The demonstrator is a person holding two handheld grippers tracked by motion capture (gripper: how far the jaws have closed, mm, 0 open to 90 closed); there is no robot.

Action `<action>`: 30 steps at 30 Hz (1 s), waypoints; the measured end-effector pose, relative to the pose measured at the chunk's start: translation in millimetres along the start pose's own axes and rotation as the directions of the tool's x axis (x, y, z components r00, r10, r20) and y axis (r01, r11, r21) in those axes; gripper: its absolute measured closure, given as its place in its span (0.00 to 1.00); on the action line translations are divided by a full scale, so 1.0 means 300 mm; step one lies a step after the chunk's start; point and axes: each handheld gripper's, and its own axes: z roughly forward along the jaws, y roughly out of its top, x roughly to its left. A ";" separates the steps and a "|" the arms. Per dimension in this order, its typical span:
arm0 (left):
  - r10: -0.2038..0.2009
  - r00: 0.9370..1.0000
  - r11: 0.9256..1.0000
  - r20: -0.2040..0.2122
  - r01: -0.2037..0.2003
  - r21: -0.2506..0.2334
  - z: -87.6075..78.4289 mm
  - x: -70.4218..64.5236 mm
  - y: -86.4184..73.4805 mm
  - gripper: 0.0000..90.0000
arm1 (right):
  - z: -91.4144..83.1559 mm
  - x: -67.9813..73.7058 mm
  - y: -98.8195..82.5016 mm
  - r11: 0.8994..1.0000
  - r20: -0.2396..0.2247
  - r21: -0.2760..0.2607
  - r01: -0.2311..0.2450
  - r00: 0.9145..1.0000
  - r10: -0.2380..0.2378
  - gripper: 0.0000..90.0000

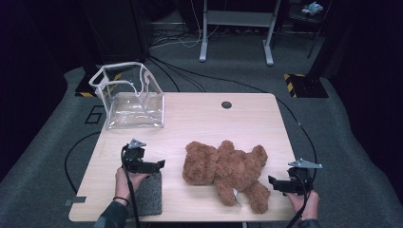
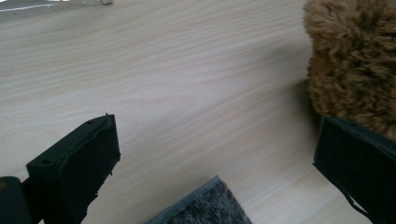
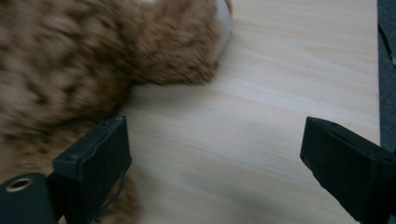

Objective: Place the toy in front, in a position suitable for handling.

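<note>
Teddy bear: the brown plush bear [image 1: 225, 170] lay flat on the table [image 1: 199, 118], on the right part of its near half, head toward the table's middle and legs toward the near right corner.
Long axis: it ran roughly along the near edge, slanting a little toward that corner at the leg end.
Left gripper [image 1: 159, 165]: it hovered near the near left corner, above a grey felt pad [image 1: 147, 194], pointing right at the bear's head; its jaws stood wide with only bare wood between them.
Left gripper view: the bear's fur [image 2: 350, 60] sat just above the right-hand jaw, near it, though contact could not be told.
Right gripper [image 1: 272, 184]: it was held at the near right corner, pointing left at the bear's legs; its jaws stood wide and held nothing.
Right gripper view: a plush limb [image 3: 93, 60] lay just beyond the left-hand jaw, not between the two.
Nearer hand: the right gripper looked closer to the bear, almost at a foot; the left had a short gap to the head.
Clear bag: an open transparent pouch [image 1: 129, 97] with white trim stood at the far left corner, well apart from the bear.
Surface: pale wood grain, with a round cable hole [image 1: 226, 104] near the far edge.
Room: dim, with grey carpet, trailing cables and a desk frame [image 1: 236, 28] beyond the table.
</note>
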 end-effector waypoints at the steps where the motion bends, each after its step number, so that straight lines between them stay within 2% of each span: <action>1: 0.005 1.000 1.000 0.002 -0.005 0.002 -0.004 -0.007 0.001 0.00 | -0.013 0.012 0.011 1.000 -0.009 -0.009 0.007 1.000 -0.007 0.10; 3: 0.018 1.000 1.000 0.013 -0.019 0.006 -0.008 -0.023 0.006 0.00 | -0.040 0.040 0.037 0.999 -0.042 -0.026 0.022 0.999 -0.023 0.10; 8: 0.023 0.999 1.000 0.025 -0.023 -0.004 -0.007 -0.068 0.015 0.00 | -0.070 0.103 0.078 0.998 -0.076 -0.040 0.057 0.995 -0.060 0.12; 11: 0.046 0.998 0.999 0.045 -0.046 0.001 -0.002 -0.090 0.022 0.00 | -0.082 0.141 0.097 0.995 -0.100 -0.055 0.080 0.991 -0.085 0.14; 17: 0.057 0.995 0.998 0.086 -0.059 0.014 0.024 -0.136 0.034 0.01 | -0.096 0.219 0.133 0.989 -0.118 -0.081 0.125 0.984 -0.134 0.18; 23: 0.069 0.988 0.998 0.138 -0.070 0.000 0.037 -0.190 0.058 0.01 | -0.074 0.254 0.164 0.985 -0.132 -0.074 0.153 0.978 -0.162 0.24; 26: 0.085 0.984 0.996 0.155 -0.086 -0.003 0.047 -0.219 0.072 0.02 | -0.060 0.260 0.172 0.987 -0.134 -0.067 0.148 0.979 -0.156 0.26; 29: 0.094 0.978 0.996 0.187 -0.095 -0.005 0.061 -0.249 0.084 0.02 | -0.040 0.261 0.177 0.987 -0.137 -0.057 0.152 0.978 -0.158 0.29; 30: 0.110 0.975 0.994 0.192 -0.111 -0.002 0.068 -0.264 0.087 0.02 | -0.036 0.259 0.178 0.987 -0.137 -0.055 0.153 0.978 -0.160 0.30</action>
